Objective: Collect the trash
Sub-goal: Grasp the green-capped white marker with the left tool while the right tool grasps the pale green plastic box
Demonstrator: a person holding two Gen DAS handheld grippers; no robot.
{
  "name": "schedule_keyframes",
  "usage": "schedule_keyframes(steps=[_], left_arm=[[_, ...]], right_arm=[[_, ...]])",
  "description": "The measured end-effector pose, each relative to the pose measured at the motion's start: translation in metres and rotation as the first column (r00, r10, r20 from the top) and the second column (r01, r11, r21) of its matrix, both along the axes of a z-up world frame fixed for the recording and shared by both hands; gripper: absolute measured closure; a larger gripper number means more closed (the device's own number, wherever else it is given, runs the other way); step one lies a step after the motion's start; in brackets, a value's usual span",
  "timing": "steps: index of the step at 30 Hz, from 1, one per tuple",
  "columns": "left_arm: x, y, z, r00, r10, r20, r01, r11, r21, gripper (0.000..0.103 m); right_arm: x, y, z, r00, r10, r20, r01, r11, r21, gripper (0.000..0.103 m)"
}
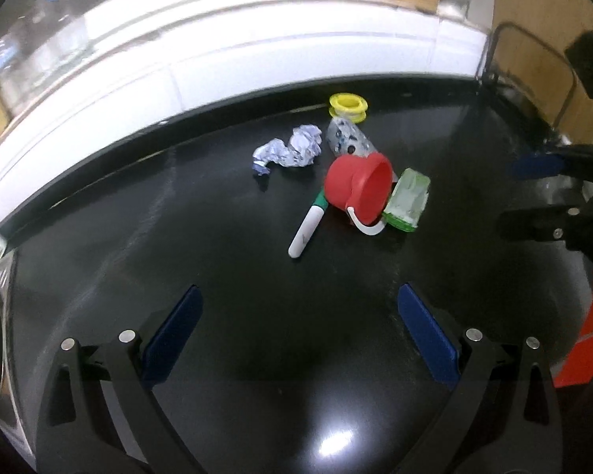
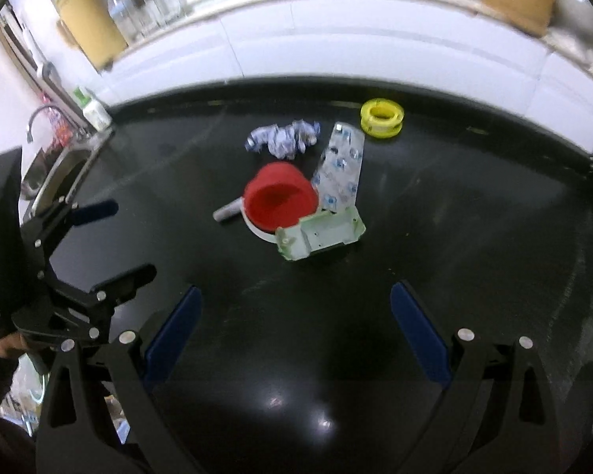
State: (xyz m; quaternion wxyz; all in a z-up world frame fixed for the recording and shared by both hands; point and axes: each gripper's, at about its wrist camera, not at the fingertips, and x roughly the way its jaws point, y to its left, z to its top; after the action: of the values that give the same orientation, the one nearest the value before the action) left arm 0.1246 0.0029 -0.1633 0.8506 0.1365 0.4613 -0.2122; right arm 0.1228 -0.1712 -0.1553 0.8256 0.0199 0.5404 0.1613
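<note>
Left hand-held gripper (image 1: 298,331): mine, held low over the counter (image 1: 225,276), blue pads spread wide, nothing between them. It points toward the red cup.

Right hand-held gripper (image 2: 294,330): mine, likewise low and level, pads wide apart and empty, aimed at the same cup from the other side. In the left view it shows at the right edge, and there too it holds nothing that I can see.

Red cup (image 1: 357,187): landmark. Lies tipped on its side near the middle of the counter, white handle against the surface.

Marker (image 1: 307,225): white body, green band, lying flat; one end tucked under the red cup, the other pointing toward my left hand-held gripper.

Green carton (image 1: 407,201): crushed, touching the red cup on its mouth side.

Blister pack (image 2: 340,170): clear foil strip, one end under the red cup's rim, running away from it toward the wall.

Crumpled paper (image 1: 290,150): bluish-white wad, just beyond the red cup, apart from it.

Yellow reel (image 1: 348,107): farthest from the red cup, past the blister pack, near the counter's back edge.

Counter: black, glossy, with lamp glare close to me.

Surroundings: white tiled wall (image 2: 375,43) behind; sink (image 2: 55,173) with tap at the far left of the right view; jars on a ledge (image 2: 118,15) above it.
</note>
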Motion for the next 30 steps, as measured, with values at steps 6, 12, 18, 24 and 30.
schedule_keyframes(steps=[6, 12, 18, 24, 30], left_arm=[[0.035, -0.014, -0.032, 0.997, -0.078, -0.022, 0.079, 0.996, 0.049, 0.010], [0.067, -0.019, -0.054, 0.986, -0.146, -0.081, 0.149, 0.988, 0.031, 0.022], [0.080, -0.035, -0.065, 0.968, -0.240, -0.071, 0.241, 0.970, 0.014, 0.036], [0.087, -0.047, -0.061, 0.960, -0.274, -0.055, 0.275, 0.961, 0.008, 0.090], [0.085, -0.040, -0.056, 0.972, -0.225, -0.067, 0.226, 0.974, 0.003, 0.091]], right_arm=[[0.035, 0.005, -0.038, 0.996, 0.054, -0.066, -0.055, 0.998, -0.009, 0.010], [0.063, 0.013, -0.066, 0.988, 0.108, -0.115, -0.113, 0.993, -0.035, 0.010], [0.079, 0.009, -0.076, 0.982, 0.124, -0.141, -0.127, 0.992, -0.008, 0.011], [0.087, 0.012, -0.074, 0.979, 0.161, -0.122, -0.163, 0.987, -0.003, 0.026], [0.077, 0.003, -0.062, 0.984, 0.152, -0.091, -0.154, 0.988, -0.012, 0.026]])
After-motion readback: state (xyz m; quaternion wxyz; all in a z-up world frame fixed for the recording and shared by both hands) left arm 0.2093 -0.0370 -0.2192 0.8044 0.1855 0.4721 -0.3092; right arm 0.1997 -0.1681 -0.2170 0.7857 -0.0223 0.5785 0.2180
